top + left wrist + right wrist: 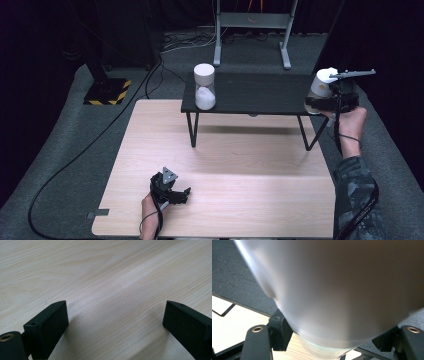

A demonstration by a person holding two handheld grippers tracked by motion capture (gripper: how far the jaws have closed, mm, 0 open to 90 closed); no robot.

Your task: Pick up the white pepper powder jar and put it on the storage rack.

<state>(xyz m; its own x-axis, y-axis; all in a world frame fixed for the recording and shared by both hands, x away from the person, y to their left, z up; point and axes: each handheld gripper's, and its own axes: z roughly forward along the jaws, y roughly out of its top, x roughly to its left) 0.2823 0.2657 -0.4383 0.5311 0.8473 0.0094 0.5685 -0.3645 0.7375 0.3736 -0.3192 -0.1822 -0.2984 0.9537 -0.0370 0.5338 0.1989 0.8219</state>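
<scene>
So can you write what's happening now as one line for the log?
right gripper: shut on white jar, at black shelf right end | left gripper: open, on wooden table | second jar: shelf left end

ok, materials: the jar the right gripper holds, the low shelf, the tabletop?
Jar in the right gripper: likely frosted translucent plastic or glass, cloudy wall in the right gripper view, white lid. Shelf: matte black board, thin black legs, probably metal. Tabletop: light wood or wood-look laminate, visible grain, soft sheen.
</scene>
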